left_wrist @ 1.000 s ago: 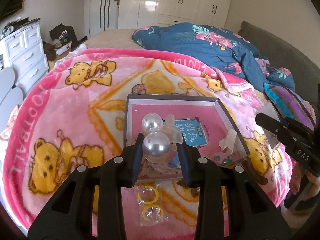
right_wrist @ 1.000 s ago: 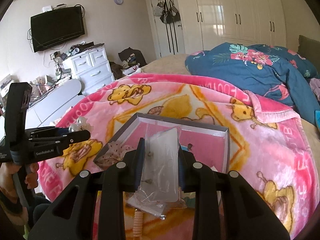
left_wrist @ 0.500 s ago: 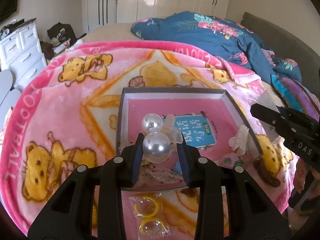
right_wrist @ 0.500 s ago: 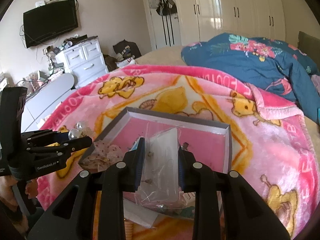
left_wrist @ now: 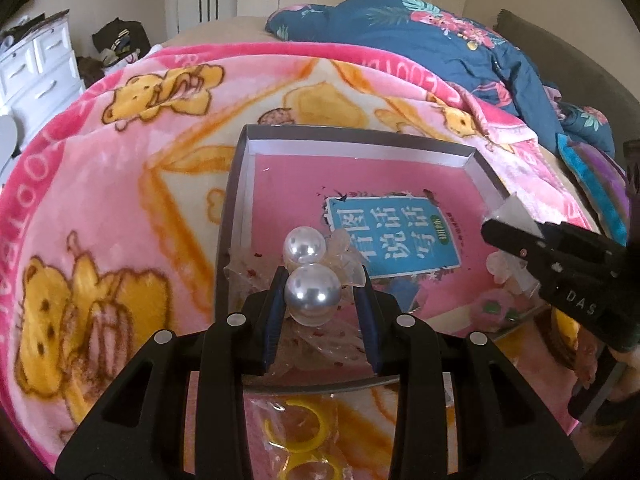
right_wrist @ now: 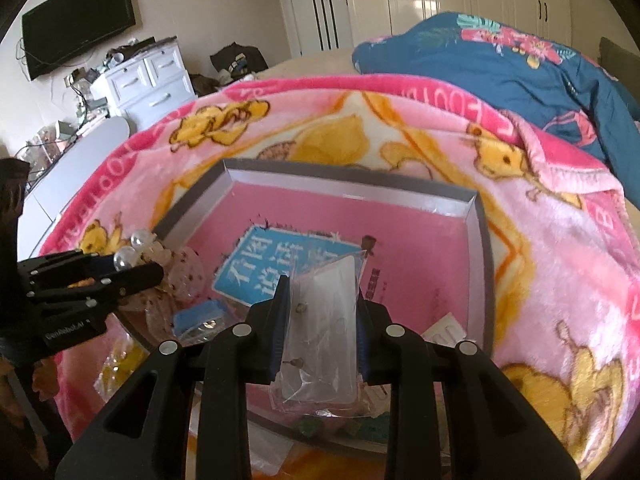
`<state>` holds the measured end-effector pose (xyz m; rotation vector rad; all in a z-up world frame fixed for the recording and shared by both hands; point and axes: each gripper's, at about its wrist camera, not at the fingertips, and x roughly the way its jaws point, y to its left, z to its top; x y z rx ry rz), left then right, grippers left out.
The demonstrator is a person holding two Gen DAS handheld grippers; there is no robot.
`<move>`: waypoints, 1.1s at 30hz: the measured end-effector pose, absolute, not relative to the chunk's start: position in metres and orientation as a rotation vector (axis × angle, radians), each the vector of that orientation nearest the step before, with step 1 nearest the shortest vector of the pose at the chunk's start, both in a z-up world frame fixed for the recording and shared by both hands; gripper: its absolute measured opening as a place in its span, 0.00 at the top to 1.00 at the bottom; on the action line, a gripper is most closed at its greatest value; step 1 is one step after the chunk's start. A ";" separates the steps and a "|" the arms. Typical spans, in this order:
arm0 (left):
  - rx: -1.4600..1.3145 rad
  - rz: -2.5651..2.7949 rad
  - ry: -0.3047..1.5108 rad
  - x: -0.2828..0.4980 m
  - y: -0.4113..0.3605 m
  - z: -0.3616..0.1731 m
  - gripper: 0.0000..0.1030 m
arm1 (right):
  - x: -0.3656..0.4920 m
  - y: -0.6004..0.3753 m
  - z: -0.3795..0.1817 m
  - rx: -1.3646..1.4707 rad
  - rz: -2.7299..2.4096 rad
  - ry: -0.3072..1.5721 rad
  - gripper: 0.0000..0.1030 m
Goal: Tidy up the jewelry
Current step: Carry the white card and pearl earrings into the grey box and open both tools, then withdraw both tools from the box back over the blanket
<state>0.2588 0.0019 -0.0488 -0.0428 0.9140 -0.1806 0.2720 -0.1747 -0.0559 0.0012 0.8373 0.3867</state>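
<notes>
Your left gripper [left_wrist: 320,300] clamps the pearl hair clip [left_wrist: 312,276]; your right gripper [right_wrist: 320,320] grips the earring packet [right_wrist: 324,332]. Both have descended over the grey box [left_wrist: 360,148]; release comes next.

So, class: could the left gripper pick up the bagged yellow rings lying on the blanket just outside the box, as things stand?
Probably not yet. The left gripper is already shut on a pearl hair clip, so its fingers are occupied. The yellow rings lie uncovered on the blanket just below it, so the path itself looks free.
</notes>
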 end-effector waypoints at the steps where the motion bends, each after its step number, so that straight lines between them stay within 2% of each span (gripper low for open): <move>1: -0.046 -0.180 0.915 0.259 0.003 -0.049 0.76 | 0.273 -0.174 -0.058 0.002 0.387 0.842 0.74; 6: -0.055 -0.171 0.923 0.263 0.007 -0.054 0.76 | 0.277 -0.167 -0.070 -0.008 0.392 0.877 0.73; 11: -0.043 -0.175 0.937 0.264 0.004 -0.060 0.76 | 0.278 -0.162 -0.075 -0.003 0.397 0.893 0.65; 16: -0.040 -0.182 0.937 0.263 0.002 -0.060 0.76 | 0.274 -0.164 -0.071 0.003 0.401 0.875 0.53; 19: -0.041 -0.183 0.938 0.264 0.003 -0.061 0.74 | 0.270 -0.168 -0.064 0.012 0.398 0.859 0.50; 22: -0.039 -0.182 0.931 0.263 0.003 -0.060 0.57 | 0.265 -0.175 -0.057 0.023 0.389 0.841 0.44; 29: -0.043 -0.175 0.912 0.260 0.002 -0.053 0.44 | 0.249 -0.191 -0.041 0.058 0.376 0.809 0.28; 33: -0.061 -0.170 0.894 0.257 0.004 -0.045 0.34 | 0.240 -0.200 -0.033 0.084 0.368 0.793 0.25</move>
